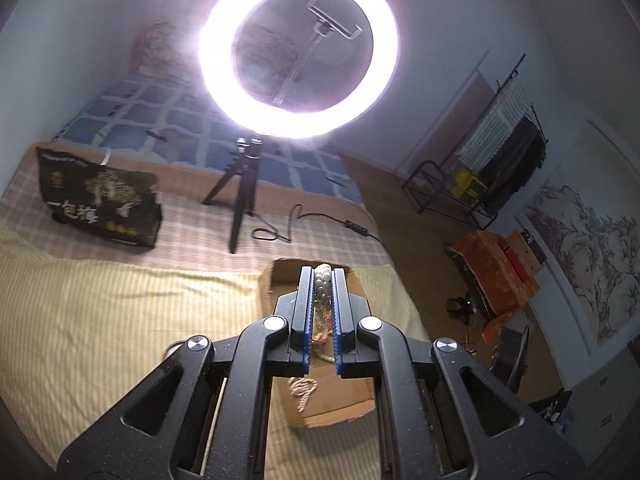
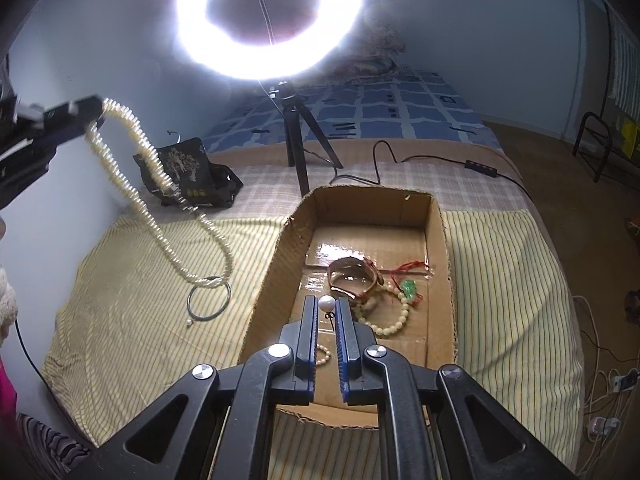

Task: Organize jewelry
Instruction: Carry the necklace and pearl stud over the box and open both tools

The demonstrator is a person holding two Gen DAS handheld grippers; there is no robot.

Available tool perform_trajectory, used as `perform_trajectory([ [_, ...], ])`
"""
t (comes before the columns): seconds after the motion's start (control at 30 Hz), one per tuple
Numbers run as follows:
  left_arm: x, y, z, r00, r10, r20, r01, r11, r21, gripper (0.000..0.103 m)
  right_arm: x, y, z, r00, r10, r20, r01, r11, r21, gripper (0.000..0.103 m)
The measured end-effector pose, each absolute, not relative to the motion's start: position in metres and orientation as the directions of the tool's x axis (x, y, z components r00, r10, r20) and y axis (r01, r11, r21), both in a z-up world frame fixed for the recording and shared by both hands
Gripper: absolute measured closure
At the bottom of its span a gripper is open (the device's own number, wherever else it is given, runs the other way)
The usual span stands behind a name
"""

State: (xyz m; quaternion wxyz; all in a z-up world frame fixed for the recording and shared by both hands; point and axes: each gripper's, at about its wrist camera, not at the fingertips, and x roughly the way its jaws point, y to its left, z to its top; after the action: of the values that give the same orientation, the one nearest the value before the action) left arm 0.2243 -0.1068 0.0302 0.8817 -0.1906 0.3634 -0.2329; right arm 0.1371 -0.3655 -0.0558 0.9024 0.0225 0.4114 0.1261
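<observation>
On the bed's striped sheet (image 2: 120,280) sits an open cardboard box (image 2: 436,240), long axis running away toward the ring light (image 2: 270,20). Left hand-held gripper (image 2: 86,106) clamps a pearl necklace (image 2: 160,176) that hangs blurred to the sheet. Right hand-held gripper (image 2: 327,304) pinches a pearl earring (image 2: 327,303), its hook partly hidden.

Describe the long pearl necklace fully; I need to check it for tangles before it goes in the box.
The long cream-white beaded pearl necklace hangs as a doubled loop from the left tool, which is shut on its upper end. Its two strands droop down and right over the yellow striped bedcover, outside the brown cardboard box. The lower end looks knotted or caught on a thin silver metal bangle lying on the cover. Motion blur hides finer detail.
</observation>
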Motion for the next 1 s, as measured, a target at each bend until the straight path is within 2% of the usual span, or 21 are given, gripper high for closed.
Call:
perform_trajectory([
  [0.47, 0.253, -0.173, 0.013, 0.587, -0.579, -0.566, 0.31, 0.806, -0.504, 0.097, 0.134, -0.395, -0.073, 0.602, 0.241, -0.761, -0.178, 0.97, 0.166, 0.097],
  [0.87, 0.266, -0.204, -0.024, 0.566, -0.516, -0.643, 0.307, 0.856, -0.417, 0.097, 0.136, -0.399, -0.085, 0.577, 0.241, -0.781, -0.177, 0.97, 0.168, 0.096],
  [0.93, 0.267, -0.209, -0.032, 0.558, -0.503, -0.66, 0.311, 0.864, -0.396, 0.097, 0.137, -0.399, -0.089, 0.568, 0.248, -0.785, -0.18, 0.968, 0.176, 0.094],
  [1.0, 0.269, -0.214, -0.039, 0.548, -0.486, -0.681, 0.312, 0.874, -0.373, 0.097, 0.137, -0.398, -0.092, 0.559, 0.254, -0.789, -0.187, 0.966, 0.179, 0.065],
])
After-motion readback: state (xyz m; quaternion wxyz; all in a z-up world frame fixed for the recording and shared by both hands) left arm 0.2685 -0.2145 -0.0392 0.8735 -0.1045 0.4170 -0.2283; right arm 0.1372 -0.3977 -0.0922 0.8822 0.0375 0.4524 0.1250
